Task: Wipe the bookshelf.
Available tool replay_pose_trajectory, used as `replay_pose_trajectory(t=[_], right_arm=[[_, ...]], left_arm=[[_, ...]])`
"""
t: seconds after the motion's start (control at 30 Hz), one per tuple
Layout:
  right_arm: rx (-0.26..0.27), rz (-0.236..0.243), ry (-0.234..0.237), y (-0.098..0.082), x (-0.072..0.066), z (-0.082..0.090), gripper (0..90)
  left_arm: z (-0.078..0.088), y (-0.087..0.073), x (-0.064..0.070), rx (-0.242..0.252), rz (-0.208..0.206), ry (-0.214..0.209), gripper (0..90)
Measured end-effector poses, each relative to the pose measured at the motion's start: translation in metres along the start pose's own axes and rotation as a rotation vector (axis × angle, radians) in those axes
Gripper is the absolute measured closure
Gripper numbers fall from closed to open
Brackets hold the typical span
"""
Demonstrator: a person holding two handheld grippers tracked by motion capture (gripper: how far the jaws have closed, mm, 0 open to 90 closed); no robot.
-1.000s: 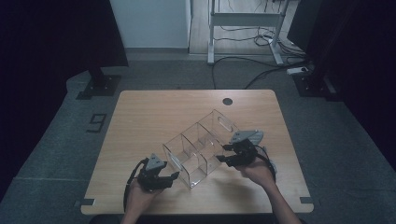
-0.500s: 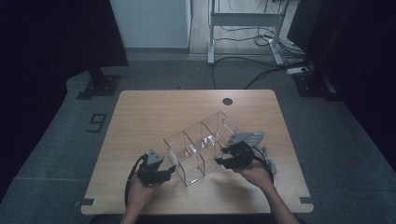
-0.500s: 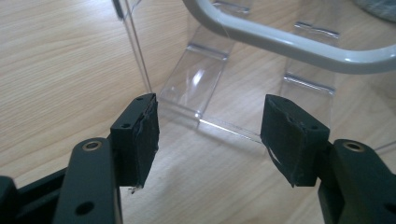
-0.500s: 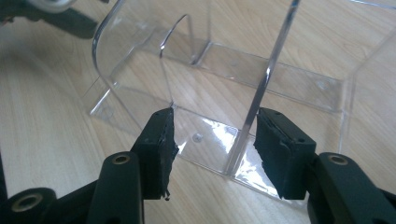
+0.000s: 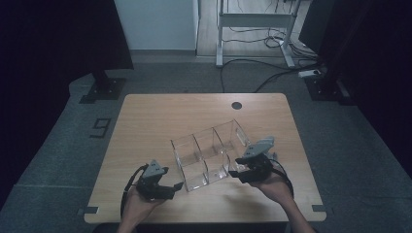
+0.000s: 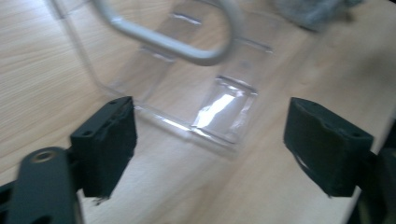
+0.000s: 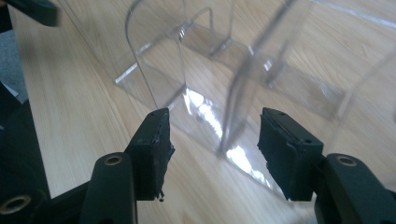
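The clear organizer [image 5: 209, 154] sits mid-counter [image 5: 145, 121], a slick, hard-edged acrylic box with thin dividers. The left claw [image 5: 176, 186], just off its near corner, has just been opening and stands wide with nothing between the pads. The right claw [image 5: 234, 173] straddles a thin wall at the organizer's other end, half open, not yet pinching. Best to close squarely on that wall, since acrylic slips.
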State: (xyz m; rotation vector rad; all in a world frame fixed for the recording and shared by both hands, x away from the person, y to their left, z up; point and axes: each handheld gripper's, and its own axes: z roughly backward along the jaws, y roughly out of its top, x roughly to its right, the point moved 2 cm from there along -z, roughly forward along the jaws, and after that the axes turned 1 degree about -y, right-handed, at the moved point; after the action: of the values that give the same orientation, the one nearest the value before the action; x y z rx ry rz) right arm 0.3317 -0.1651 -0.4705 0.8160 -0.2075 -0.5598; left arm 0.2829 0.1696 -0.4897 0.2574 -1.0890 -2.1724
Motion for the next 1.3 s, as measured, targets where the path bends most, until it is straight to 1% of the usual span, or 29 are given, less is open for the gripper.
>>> replay_pose_trajectory(t=[0.03,0.1,0.13,0.2,0.27,0.3,0.37,0.43,0.5,0.57,0.6,0.63,0.7,0.8,0.9,0.93,1.0,1.1,1.13,1.17,1.2,1.27,1.3], right_arm=[[0.000,-0.006,-0.009,-0.003,0.002,0.004,42.8],[0.005,-0.032,-0.028,-0.009,0.006,0.011,43.0],[0.012,-0.042,-0.038,-0.012,0.008,0.015,43.4],[0.026,-0.054,-0.050,-0.016,0.013,0.024,44.2],[0.041,-0.067,-0.085,-0.019,0.018,0.033,44.6],[0.050,-0.075,-0.098,-0.019,0.022,0.036,44.6],[0.065,-0.101,-0.110,-0.018,0.028,0.039,44.4],[0.067,-0.108,-0.123,-0.015,0.032,0.038,43.2],[0.066,-0.103,-0.129,-0.013,0.033,0.035,43.0],[0.052,-0.102,-0.125,-0.008,0.038,0.024,43.0],[0.049,-0.096,-0.125,-0.006,0.039,0.021,43.1],[0.050,-0.093,-0.125,-0.004,0.040,0.018,43.1],[0.056,-0.105,-0.124,-0.002,0.042,0.013,42.9],[0.056,-0.109,-0.120,0.002,0.045,0.008,42.6],[0.068,-0.125,-0.105,0.007,0.048,0.006,41.1],[0.074,-0.124,-0.097,0.009,0.050,0.005,40.7],[0.075,-0.124,-0.091,0.012,0.052,0.003,40.5],[0.080,-0.142,-0.074,0.014,0.056,0.002,40.5],[0.072,-0.150,-0.082,0.014,0.057,0.001,39.4],[0.060,-0.162,-0.105,0.014,0.058,0.001,39.1],[0.052,-0.161,-0.116,0.013,0.059,0.001,38.7],[0.048,-0.151,-0.092,0.013,0.060,-0.002,37.8],[0.046,-0.144,-0.088,0.014,0.060,-0.004,37.2]], left_arm=[[-0.001,0.002,0.003,0.000,-0.011,-0.001,14.9],[-0.004,0.006,0.010,-0.006,-0.034,0.008,15.0],[-0.005,0.008,0.013,-0.006,-0.039,0.013,15.1],[-0.007,0.010,0.017,-0.006,-0.042,0.030,16.3],[-0.008,0.012,0.020,-0.007,-0.048,0.045,18.3],[-0.008,0.013,0.020,-0.002,-0.046,0.052,20.0],[-0.008,0.014,0.019,0.005,-0.032,0.056,25.3],[-0.008,0.015,0.018,0.014,-0.020,0.070,29.4],[-0.007,0.015,0.016,0.016,-0.018,0.075,33.2],[-0.005,0.014,0.012,0.025,-0.004,0.091,34.9],[-0.004,0.014,0.010,0.023,-0.002,0.097,35.5],[-0.004,0.014,0.008,0.024,0.004,0.091,34.6],[-0.004,0.013,0.006,0.026,0.009,0.097,35.0],[-0.003,0.014,0.004,0.026,0.010,0.105,36.2],[-0.003,0.015,0.001,0.030,0.011,0.116,38.3],[-0.002,0.015,0.000,0.031,0.009,0.120,38.9],[-0.003,0.016,-0.001,0.036,0.009,0.117,39.3],[-0.004,0.018,-0.004,0.040,0.007,0.117,40.4],[-0.004,0.019,-0.004,0.042,0.008,0.115,40.5],[-0.004,0.020,-0.004,0.043,0.006,0.114,40.5],[-0.005,0.020,-0.004,0.046,0.005,0.110,40.6],[-0.006,0.022,-0.004,0.052,0.004,0.107,40.6],[-0.006,0.023,-0.004,0.054,0.004,0.109,40.9]])
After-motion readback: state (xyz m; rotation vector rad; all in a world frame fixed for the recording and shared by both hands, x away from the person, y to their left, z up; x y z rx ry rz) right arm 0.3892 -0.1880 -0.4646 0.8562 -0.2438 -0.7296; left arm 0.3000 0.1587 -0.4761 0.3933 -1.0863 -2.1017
